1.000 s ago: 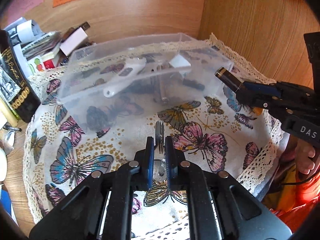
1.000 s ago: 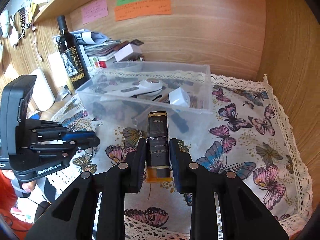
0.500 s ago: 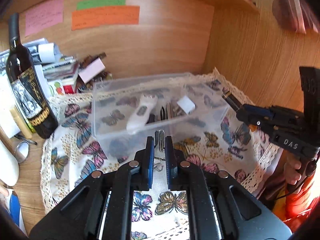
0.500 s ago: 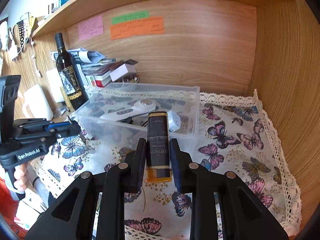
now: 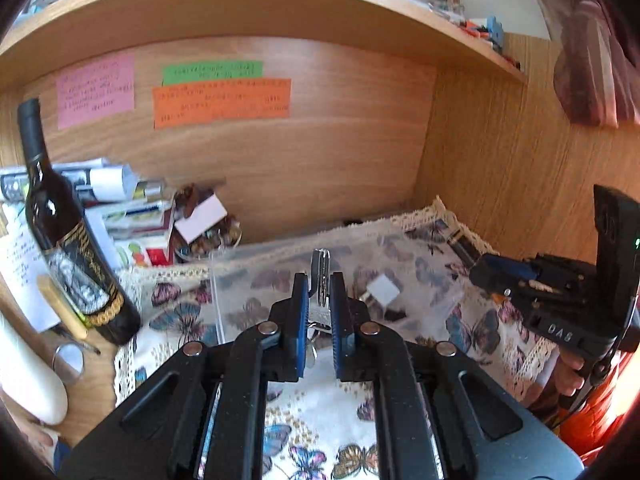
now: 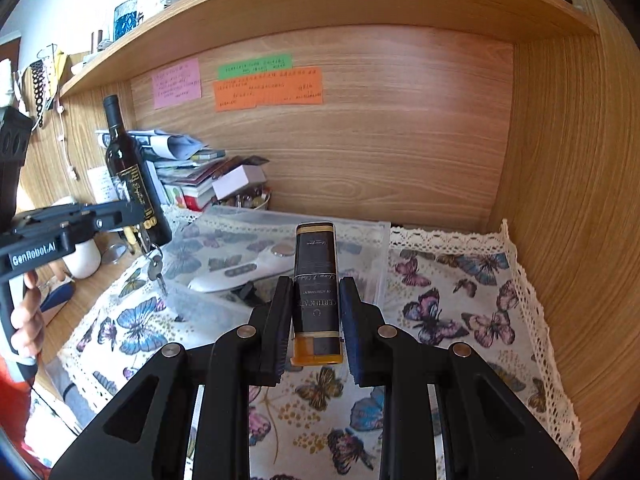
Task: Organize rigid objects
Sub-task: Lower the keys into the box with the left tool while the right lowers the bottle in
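My left gripper (image 5: pixel 319 286) is shut on a bunch of keys (image 5: pixel 320 276), held in the air in front of the clear plastic box (image 5: pixel 448 292); the keys hang from it in the right wrist view (image 6: pixel 154 266). My right gripper (image 6: pixel 315 296) is shut on a black lighter with an orange base (image 6: pixel 316 288), held above the cloth near the box (image 6: pixel 372 248). The box holds a white handheld device (image 6: pixel 244 270) and a small white cube (image 5: pixel 383 289). The right gripper also shows at the right of the left wrist view (image 5: pixel 496 276).
A butterfly-print cloth with a lace edge (image 6: pixel 460 312) covers the desk under a wooden shelf. A dark wine bottle (image 5: pixel 68 240), a pile of papers and boxes (image 5: pixel 132 216) and a white mug (image 6: pixel 82 256) stand at the left. Wooden walls close the back and right.
Both grippers have risen and pulled back from the box, each still holding its object. The keys now hang clear of the cloth.
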The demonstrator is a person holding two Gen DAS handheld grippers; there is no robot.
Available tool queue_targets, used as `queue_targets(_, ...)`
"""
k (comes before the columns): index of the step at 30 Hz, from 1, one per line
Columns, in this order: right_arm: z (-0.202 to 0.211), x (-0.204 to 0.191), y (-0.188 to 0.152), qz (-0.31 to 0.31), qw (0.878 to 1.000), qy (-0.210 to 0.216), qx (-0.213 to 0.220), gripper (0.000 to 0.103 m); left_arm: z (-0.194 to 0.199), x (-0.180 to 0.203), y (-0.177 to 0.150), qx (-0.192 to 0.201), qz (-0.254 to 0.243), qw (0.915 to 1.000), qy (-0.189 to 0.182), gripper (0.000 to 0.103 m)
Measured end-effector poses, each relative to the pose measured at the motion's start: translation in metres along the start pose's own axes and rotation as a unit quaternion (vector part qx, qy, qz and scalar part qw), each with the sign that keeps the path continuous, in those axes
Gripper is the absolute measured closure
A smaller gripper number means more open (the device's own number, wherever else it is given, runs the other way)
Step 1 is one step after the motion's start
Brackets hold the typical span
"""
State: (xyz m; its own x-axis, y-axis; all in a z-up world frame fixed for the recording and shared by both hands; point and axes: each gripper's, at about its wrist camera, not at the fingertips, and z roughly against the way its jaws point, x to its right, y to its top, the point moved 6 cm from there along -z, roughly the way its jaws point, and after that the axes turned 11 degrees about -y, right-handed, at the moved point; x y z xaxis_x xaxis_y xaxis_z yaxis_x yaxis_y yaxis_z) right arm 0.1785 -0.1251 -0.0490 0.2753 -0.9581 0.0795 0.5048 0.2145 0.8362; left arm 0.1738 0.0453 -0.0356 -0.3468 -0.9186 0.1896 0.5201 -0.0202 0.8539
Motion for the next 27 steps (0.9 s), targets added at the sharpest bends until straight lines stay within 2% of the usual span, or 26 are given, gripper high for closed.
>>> queue_targets(6,-0.013,-0.001,0.009,-0.001,1.0,0.006,0.0,0.081,-0.01,0.001,0.024,0.013,-0.002,0.9998,-0.015,0.094)
queue_targets(11,-0.029,-0.008,0.011,0.006,1.0,0.014,-0.009,0.081,-0.026,0.005,0.031,0.01,-0.008,0.9995,-0.028,0.094)
queue_targets(21,-0.077,-0.026,-0.003,0.028,0.997,0.028,-0.064,0.081,-0.076,-0.006,-0.002,-0.061,0.019,0.9969,-0.046,0.094)
queue_targets(27,-0.095,-0.032,-0.011,0.036,0.995,0.031,-0.089,0.081,-0.093,-0.017,-0.022,-0.096,0.042,0.9932,-0.051,0.094)
